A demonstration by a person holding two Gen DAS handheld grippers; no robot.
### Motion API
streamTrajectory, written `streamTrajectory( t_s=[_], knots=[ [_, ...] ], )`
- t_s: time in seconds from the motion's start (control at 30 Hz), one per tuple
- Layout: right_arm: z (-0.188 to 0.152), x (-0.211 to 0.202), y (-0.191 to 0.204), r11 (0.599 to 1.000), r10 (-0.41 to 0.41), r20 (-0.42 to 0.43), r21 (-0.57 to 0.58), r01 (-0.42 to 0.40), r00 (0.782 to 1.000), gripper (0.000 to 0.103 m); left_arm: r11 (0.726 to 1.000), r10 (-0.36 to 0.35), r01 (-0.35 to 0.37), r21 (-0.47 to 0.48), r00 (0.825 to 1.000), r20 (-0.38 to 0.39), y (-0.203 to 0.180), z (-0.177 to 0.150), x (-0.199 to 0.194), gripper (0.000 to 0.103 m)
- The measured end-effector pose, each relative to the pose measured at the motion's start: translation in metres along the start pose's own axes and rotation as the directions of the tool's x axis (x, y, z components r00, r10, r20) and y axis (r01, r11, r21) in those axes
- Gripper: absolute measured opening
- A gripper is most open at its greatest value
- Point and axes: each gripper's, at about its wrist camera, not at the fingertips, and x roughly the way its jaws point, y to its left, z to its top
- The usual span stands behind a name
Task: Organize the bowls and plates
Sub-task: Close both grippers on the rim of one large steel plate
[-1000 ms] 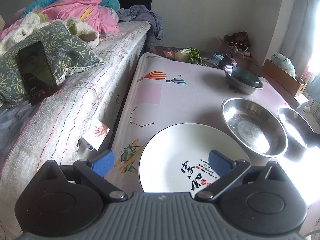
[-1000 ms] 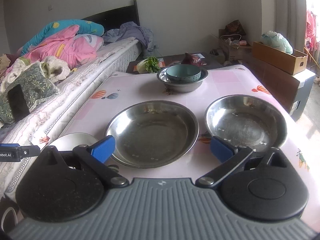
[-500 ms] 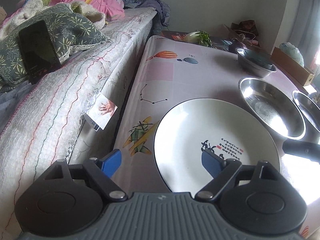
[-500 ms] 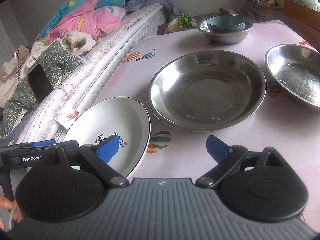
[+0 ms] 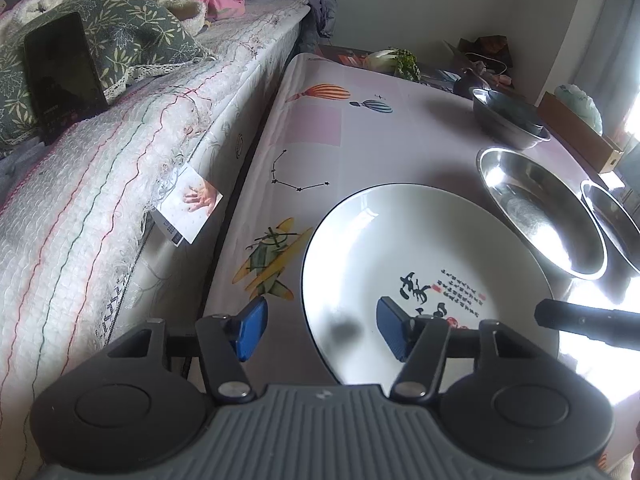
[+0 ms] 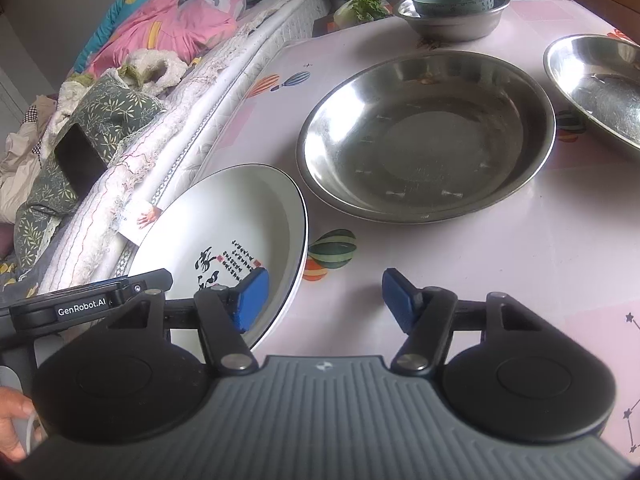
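Observation:
A white plate (image 5: 420, 256) with black calligraphy lies near the table's front left corner. My left gripper (image 5: 322, 330) straddles its left rim, one pad over the tablecloth and one over the plate; the jaws are closing with a gap still showing. My right gripper (image 6: 326, 300) straddles the right rim of the plate (image 6: 224, 224) the same way, jaws closing, pads not pressing. Beyond lie a wide steel dish (image 6: 424, 136), a second steel dish (image 6: 596, 84), and a steel bowl (image 6: 452, 28) holding a teal bowl (image 6: 452, 0).
A bed (image 5: 120, 184) runs along the table's left edge, with a leaf-print pillow (image 5: 132, 36) and a dark phone (image 5: 64, 76) on it. Leafy greens (image 5: 400, 62) sit past the far end. A cardboard box (image 5: 580, 136) stands at the right. A hand (image 6: 12, 428) shows at lower left.
Both grippers have sunk toward the white plate and their jaws have narrowed. The right one swung left from the steel dishes to the plate's right rim.

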Motion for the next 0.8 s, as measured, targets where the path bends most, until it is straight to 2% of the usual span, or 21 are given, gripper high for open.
streamTrajectory(
  t_s=[0.23, 0.43, 0.6, 0.8],
  knots=[
    [0.002, -0.01, -0.008, 1.0, 0.001, 0.029, 0.006, -0.001, 1.0, 0.06, 0.999, 0.04, -0.04, 0.009, 0.999, 0.029, -0.002, 0.005, -0.01, 0.061],
    [0.008, -0.031, -0.024, 1.0, -0.017, 0.095, 0.011, 0.016, 0.995, 0.06, 0.999, 0.043, -0.045, 0.021, 0.996, 0.077, -0.014, 0.018, -0.027, 0.063],
    [0.013, -0.058, -0.051, 0.998, -0.047, 0.17, 0.051, 0.038, 0.984, 0.06, 0.998, 0.008, -0.015, 0.06, 0.994, 0.109, -0.041, 0.03, -0.033, 0.064],
    [0.018, -0.094, -0.099, 0.989, -0.113, 0.245, 0.118, 0.086, 0.963, 0.06, 0.987, -0.088, 0.068, 0.148, 0.988, 0.13, -0.102, 0.046, -0.03, 0.064]
  ],
)
